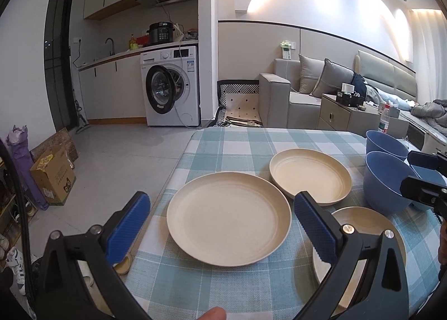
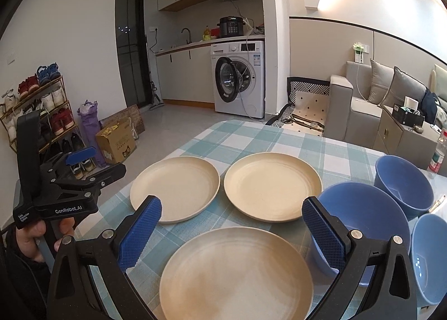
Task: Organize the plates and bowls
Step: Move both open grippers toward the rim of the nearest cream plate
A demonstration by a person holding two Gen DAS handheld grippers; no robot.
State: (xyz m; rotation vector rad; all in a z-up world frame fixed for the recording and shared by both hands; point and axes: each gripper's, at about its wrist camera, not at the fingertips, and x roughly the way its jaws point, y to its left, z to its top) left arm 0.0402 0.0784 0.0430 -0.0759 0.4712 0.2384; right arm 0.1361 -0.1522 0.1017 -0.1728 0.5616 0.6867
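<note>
Since all three cream plates lie apart on the checked tablecloth (image 2: pixel 251 135), none stacked, the sorting looks hardly begun. The left gripper (image 1: pixel 220 225) is spread wide and empty, with the left plate (image 1: pixel 229 218) between its fingers. The right gripper (image 2: pixel 232 227), also spread and empty, hovers over the near plate (image 2: pixel 236 275); the far plate (image 2: pixel 272 185) lies ahead, and three separate blue bowls (image 2: pixel 363 213) sit to its right. Stacking of plates and bowls remains.
</note>
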